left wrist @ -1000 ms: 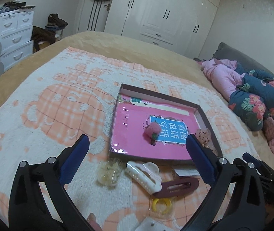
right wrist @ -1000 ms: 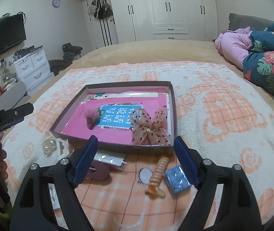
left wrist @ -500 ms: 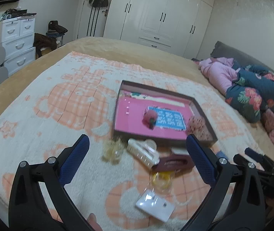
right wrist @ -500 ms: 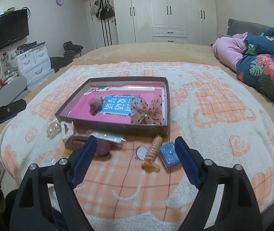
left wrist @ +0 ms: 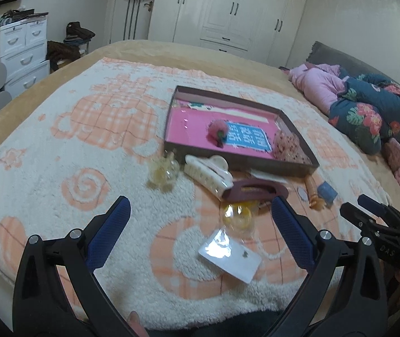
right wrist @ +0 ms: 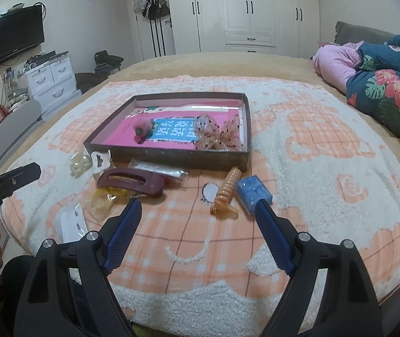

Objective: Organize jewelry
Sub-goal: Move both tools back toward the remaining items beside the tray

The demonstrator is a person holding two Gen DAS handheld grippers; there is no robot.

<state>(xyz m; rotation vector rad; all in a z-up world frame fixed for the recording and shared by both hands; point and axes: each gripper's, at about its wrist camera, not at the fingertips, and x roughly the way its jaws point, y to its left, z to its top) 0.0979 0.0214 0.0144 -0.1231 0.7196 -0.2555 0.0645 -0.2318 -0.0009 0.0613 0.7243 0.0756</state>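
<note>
Both grippers hover over the blanket, jaws wide and empty. The maroon hair clip (right wrist: pixel 130 181) lies just ahead-left of the right gripper (right wrist: pixel 197 210), long axis crossways, in front of the tray (right wrist: pixel 169 156); the left gripper (left wrist: pixel 200 207) (likewise gaping) faces the white card (left wrist: pixel 229 257).

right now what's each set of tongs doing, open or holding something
Left tongs: open, holding nothing, above the blanket.
Right tongs: open, holding nothing, nothing between the pads.
</note>
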